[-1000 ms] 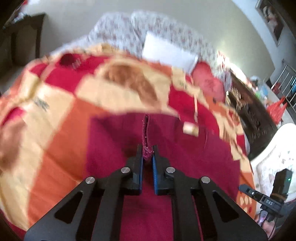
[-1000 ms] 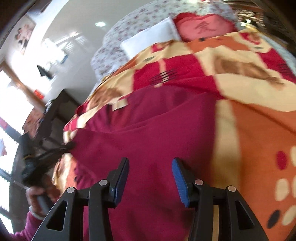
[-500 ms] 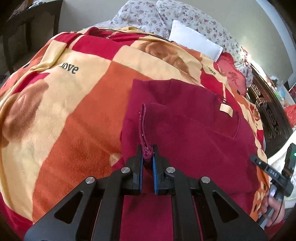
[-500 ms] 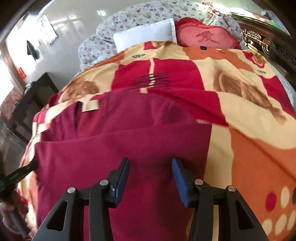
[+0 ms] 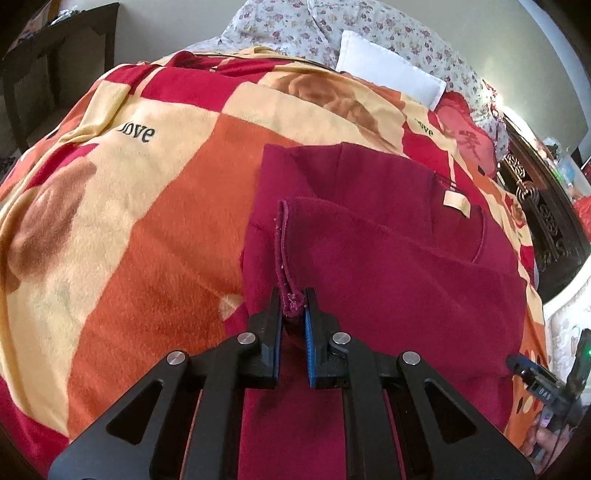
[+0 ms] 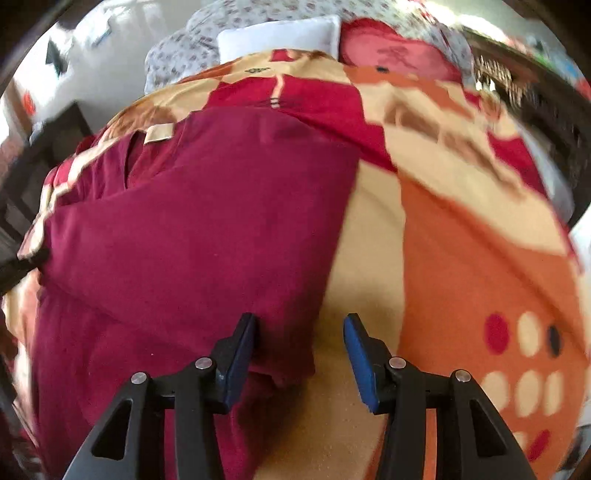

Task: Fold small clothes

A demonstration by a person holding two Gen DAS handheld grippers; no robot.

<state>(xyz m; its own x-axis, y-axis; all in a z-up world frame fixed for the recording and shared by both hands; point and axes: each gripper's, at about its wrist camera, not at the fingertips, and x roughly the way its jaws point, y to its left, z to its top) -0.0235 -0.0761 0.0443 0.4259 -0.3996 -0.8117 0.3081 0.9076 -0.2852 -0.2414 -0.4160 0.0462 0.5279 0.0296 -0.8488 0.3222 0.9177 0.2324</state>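
Only garment [image 5: 388, 280] hem between left jaws

A big bed fills the room. A soft blanket [image 5: 155, 206] lies on it, with red, orange and cream squares and the word "love" on it. At the far end sit a white pillow [image 5: 391, 79], a flowery pillow [image 5: 280, 26] and a red cushion [image 5: 467, 136]. The wall [image 5: 166, 33] behind is plain and pale. A dark wooden table [image 5: 55, 55] stands on the left. Dark carved wood [image 5: 543, 218] runs along the right side of the bed. Bright light comes in at the top left of the right wrist view.
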